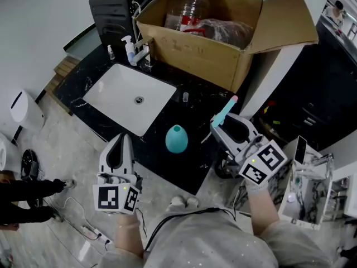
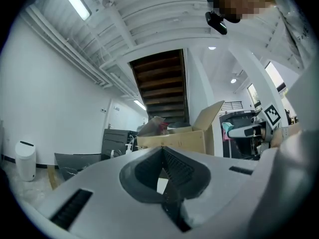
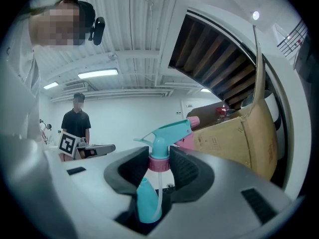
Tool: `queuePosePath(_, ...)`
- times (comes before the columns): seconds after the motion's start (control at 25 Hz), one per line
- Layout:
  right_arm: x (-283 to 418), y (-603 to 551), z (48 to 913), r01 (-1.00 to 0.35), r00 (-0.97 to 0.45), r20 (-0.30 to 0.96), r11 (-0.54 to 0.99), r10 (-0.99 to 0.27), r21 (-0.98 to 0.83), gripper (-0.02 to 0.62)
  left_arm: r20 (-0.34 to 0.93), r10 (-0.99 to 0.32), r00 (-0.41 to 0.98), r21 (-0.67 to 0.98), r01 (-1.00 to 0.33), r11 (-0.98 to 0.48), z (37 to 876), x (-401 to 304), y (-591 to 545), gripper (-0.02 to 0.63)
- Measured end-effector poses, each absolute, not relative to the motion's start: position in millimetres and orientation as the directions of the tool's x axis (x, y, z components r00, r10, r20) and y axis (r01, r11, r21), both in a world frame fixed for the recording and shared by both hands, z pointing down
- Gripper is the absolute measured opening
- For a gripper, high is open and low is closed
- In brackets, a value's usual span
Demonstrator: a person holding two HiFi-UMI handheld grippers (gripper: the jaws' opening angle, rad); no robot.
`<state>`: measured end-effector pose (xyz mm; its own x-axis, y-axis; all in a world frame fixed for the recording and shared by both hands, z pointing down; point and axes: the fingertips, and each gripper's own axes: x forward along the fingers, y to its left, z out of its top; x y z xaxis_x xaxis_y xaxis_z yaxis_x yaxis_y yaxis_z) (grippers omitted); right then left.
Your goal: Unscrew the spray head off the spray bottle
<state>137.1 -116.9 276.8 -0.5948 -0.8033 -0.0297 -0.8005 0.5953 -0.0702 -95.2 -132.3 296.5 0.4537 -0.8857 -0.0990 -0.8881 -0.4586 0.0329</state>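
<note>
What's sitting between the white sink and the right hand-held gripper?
The teal bottle body stands on the black counter between them; the head view shows it.

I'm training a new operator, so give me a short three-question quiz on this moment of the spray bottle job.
1. What does the right claw hold?
2. True or false: the teal bottle stands upright on the black counter.
3. The left claw is: A) open, B) shut and empty, C) shut on the bottle.
Key: 1. The spray head, gripped at its pink collar. 2. True. 3. B.
</note>
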Motion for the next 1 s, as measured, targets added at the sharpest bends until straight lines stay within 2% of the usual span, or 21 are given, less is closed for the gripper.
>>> queuePosePath(1.0, 139.1, -117.7, 276.5, -0.821, -0.567, -0.069, 0.570, -0.821, -0.038, 0.137, -0.083, -0.877, 0.473, 0.031, -0.879, -0.477, 306.0, -79.5, -138.6, 0.005)
